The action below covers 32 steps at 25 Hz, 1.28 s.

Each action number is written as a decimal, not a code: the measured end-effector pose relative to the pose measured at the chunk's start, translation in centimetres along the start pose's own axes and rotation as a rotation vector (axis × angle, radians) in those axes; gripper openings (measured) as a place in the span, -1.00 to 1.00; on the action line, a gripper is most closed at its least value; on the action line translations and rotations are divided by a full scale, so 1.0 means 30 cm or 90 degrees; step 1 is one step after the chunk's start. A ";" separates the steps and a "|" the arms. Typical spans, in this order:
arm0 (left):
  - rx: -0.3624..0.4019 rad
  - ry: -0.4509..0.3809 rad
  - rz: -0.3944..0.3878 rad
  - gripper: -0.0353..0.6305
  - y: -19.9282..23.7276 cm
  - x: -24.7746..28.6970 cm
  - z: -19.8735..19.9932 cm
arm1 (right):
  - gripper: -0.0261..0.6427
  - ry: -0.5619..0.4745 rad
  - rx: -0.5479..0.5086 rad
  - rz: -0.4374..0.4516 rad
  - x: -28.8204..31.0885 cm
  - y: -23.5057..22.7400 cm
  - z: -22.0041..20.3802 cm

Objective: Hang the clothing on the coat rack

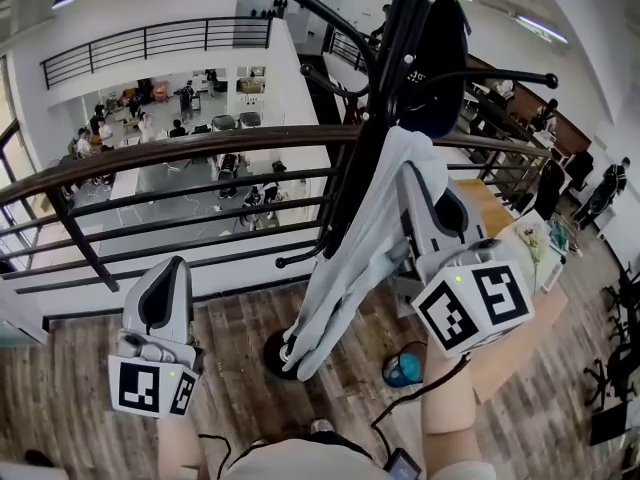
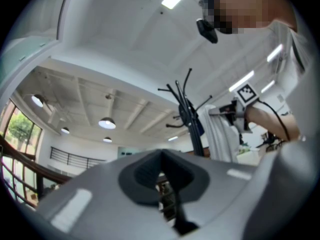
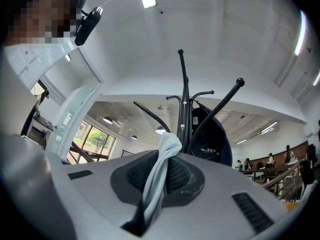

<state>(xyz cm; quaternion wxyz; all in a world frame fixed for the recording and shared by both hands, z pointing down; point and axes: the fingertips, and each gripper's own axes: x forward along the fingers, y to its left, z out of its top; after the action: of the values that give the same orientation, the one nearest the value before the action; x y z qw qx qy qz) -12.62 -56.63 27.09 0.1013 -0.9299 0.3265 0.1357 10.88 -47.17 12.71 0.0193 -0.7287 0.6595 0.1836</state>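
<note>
Left gripper (image 1: 168, 280): held low on the person's left, jaws together, nothing between them.
Right gripper (image 1: 425, 193): raised beside the rack, jaws clamped on a fold of the garment.
Pale grey garment (image 1: 365, 243): pinched at its top, hanging in one long drape alongside the pole, its lower end near the round base (image 1: 270, 353); on no hook.
Wooden floor (image 1: 80, 368): small blue round object (image 1: 403, 370) lying right of the base.
Black coat rack (image 1: 385, 88): upright, curved arms spreading; a dark blue item (image 1: 440, 68) hangs from an upper arm.
Brown-topped railing (image 1: 200, 143): behind the rack.
Beyond: people on a lower level.
</note>
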 end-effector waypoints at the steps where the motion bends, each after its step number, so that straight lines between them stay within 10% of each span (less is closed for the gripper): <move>1: 0.000 0.000 0.001 -0.87 0.002 -0.012 0.001 | -0.86 -0.001 0.003 -0.002 -0.008 0.003 -0.002; 32: 0.008 0.024 -0.024 -0.87 -0.057 -0.220 0.037 | -0.92 0.012 0.031 -0.080 -0.308 0.098 -0.104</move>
<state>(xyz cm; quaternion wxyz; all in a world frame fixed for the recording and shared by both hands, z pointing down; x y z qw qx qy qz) -16.69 -51.18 28.31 0.1033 -0.9378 0.3113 0.1140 8.21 -39.58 18.95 0.0425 -0.7694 0.6171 0.1593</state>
